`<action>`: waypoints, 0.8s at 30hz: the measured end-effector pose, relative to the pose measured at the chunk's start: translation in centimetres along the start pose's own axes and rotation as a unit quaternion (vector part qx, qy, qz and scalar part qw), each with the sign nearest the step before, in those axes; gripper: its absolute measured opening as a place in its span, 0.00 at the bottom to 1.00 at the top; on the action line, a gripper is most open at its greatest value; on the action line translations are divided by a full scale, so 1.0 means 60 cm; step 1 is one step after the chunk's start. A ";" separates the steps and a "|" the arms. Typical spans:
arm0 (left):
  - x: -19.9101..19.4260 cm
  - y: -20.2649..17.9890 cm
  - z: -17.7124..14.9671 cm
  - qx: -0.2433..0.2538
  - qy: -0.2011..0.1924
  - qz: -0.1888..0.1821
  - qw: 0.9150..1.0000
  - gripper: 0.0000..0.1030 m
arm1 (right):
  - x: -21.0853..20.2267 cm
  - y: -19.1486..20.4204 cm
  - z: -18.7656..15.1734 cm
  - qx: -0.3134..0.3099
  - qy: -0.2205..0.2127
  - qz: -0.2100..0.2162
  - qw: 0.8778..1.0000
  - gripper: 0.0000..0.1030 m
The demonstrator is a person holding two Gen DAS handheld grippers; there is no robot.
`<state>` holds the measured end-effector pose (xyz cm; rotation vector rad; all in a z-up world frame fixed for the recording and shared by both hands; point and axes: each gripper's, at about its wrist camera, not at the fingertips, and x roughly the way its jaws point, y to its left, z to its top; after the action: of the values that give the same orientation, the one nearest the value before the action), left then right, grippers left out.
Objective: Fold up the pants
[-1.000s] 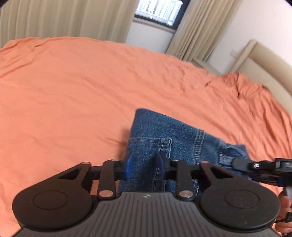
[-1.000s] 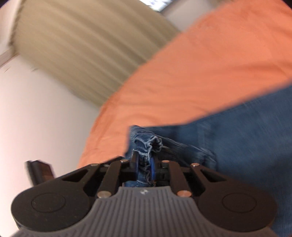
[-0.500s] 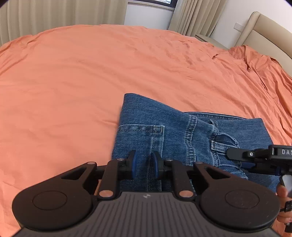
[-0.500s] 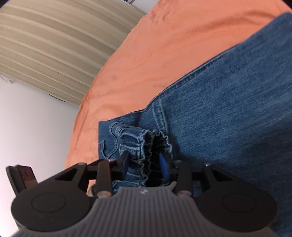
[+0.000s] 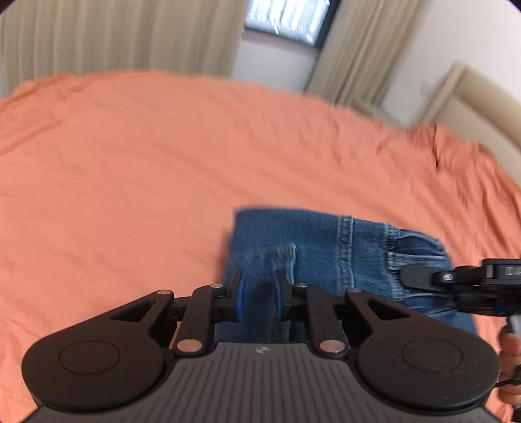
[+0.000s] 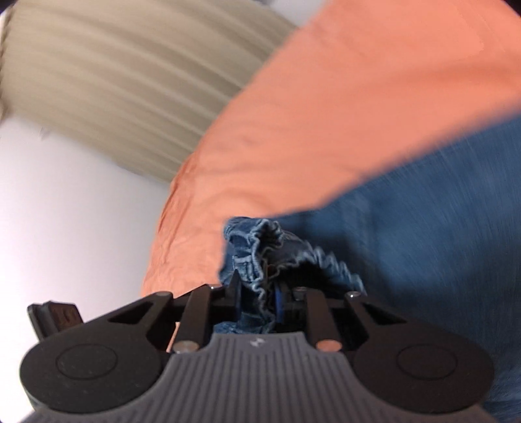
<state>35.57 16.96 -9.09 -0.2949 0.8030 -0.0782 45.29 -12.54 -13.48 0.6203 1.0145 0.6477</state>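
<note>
Folded blue jeans [image 5: 319,247] lie on an orange bed sheet [image 5: 162,162]. In the left wrist view my left gripper [image 5: 259,297] is shut on the near edge of the folded denim, which fills the gap between its blue pads. The right gripper's finger [image 5: 423,279] reaches in from the right at the belt-loop end. In the right wrist view my right gripper [image 6: 259,297] has the bunched waistband [image 6: 260,250] between its pads, and its jaws are closing on it. The rest of the jeans [image 6: 423,211] spreads to the right, blurred by motion.
The orange sheet [image 6: 358,114] covers a wide bed. Beige curtains [image 5: 114,39] and a window [image 5: 286,16] stand behind it, with a padded headboard [image 5: 482,94] at the right. A person's hand [image 5: 508,345] holds the right gripper's handle.
Half a second ago the jeans lay flat and the right jaws stood wider around the waistband. Now those jaws have narrowed onto it, and both grippers have risen, the denim coming up with them.
</note>
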 end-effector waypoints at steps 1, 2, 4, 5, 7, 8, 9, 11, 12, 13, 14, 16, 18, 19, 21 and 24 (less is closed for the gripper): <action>-0.015 0.003 0.008 -0.010 -0.014 -0.003 1.000 0.19 | -0.011 0.035 0.015 -0.029 0.000 -0.010 1.000 0.13; -0.029 0.005 0.016 -0.020 -0.025 -0.007 0.999 0.19 | -0.025 0.065 0.029 -0.054 -0.002 -0.018 0.998 0.13; -0.047 0.006 0.027 -0.032 -0.037 -0.013 0.999 0.19 | -0.054 0.117 0.055 -0.093 -0.007 -0.037 0.995 0.13; -0.054 0.004 0.030 -0.034 -0.040 -0.016 0.998 0.19 | -0.068 0.138 0.067 -0.106 -0.009 -0.049 0.993 0.13; -0.060 -0.006 0.031 -0.033 -0.044 -0.022 0.998 0.19 | -0.098 0.161 0.086 -0.123 -0.016 -0.072 0.990 0.13; -0.061 -0.013 0.031 -0.030 -0.044 -0.026 0.998 0.19 | -0.117 0.165 0.095 -0.127 -0.020 -0.082 0.988 0.13; -0.059 -0.022 0.029 -0.026 -0.043 -0.031 0.998 0.19 | -0.133 0.163 0.103 -0.127 -0.023 -0.091 0.988 0.13; -0.048 -0.043 0.027 -0.015 -0.036 -0.041 0.998 0.19 | -0.166 0.140 0.114 -0.111 -0.031 -0.105 0.988 0.13; -0.041 -0.056 0.025 -0.006 -0.033 -0.043 0.998 0.19 | -0.179 0.124 0.120 -0.103 -0.035 -0.113 0.988 0.13; -0.032 -0.069 0.022 0.003 -0.029 -0.045 0.999 0.19 | -0.192 0.104 0.123 -0.095 -0.039 -0.120 0.987 0.13; -0.023 -0.083 0.020 0.014 -0.025 -0.045 0.999 0.19 | -0.209 0.079 0.124 -0.092 -0.042 -0.126 0.987 0.12; -0.001 -0.107 0.013 0.031 -0.017 -0.046 0.998 0.19 | -0.238 0.021 0.128 -0.075 -0.048 -0.141 0.986 0.12; 0.022 -0.129 0.007 0.046 -0.007 -0.050 0.998 0.19 | -0.254 -0.047 0.131 -0.064 -0.049 -0.150 0.985 0.12; 0.035 -0.140 0.004 0.053 -0.001 -0.050 0.997 0.19 | -0.260 -0.082 0.132 -0.051 -0.044 -0.159 0.985 0.12; 0.062 -0.160 -0.003 0.072 0.010 -0.045 0.996 0.19 | -0.261 -0.161 0.127 -0.018 -0.032 -0.181 0.983 0.12; 0.101 -0.185 -0.015 0.098 0.023 -0.032 0.994 0.19 | -0.261 -0.285 0.094 0.053 -0.012 -0.202 0.978 0.12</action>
<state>39.63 5.02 -10.67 -0.1333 0.8243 -0.2237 47.84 -36.23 -14.93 0.4925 1.1183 0.2284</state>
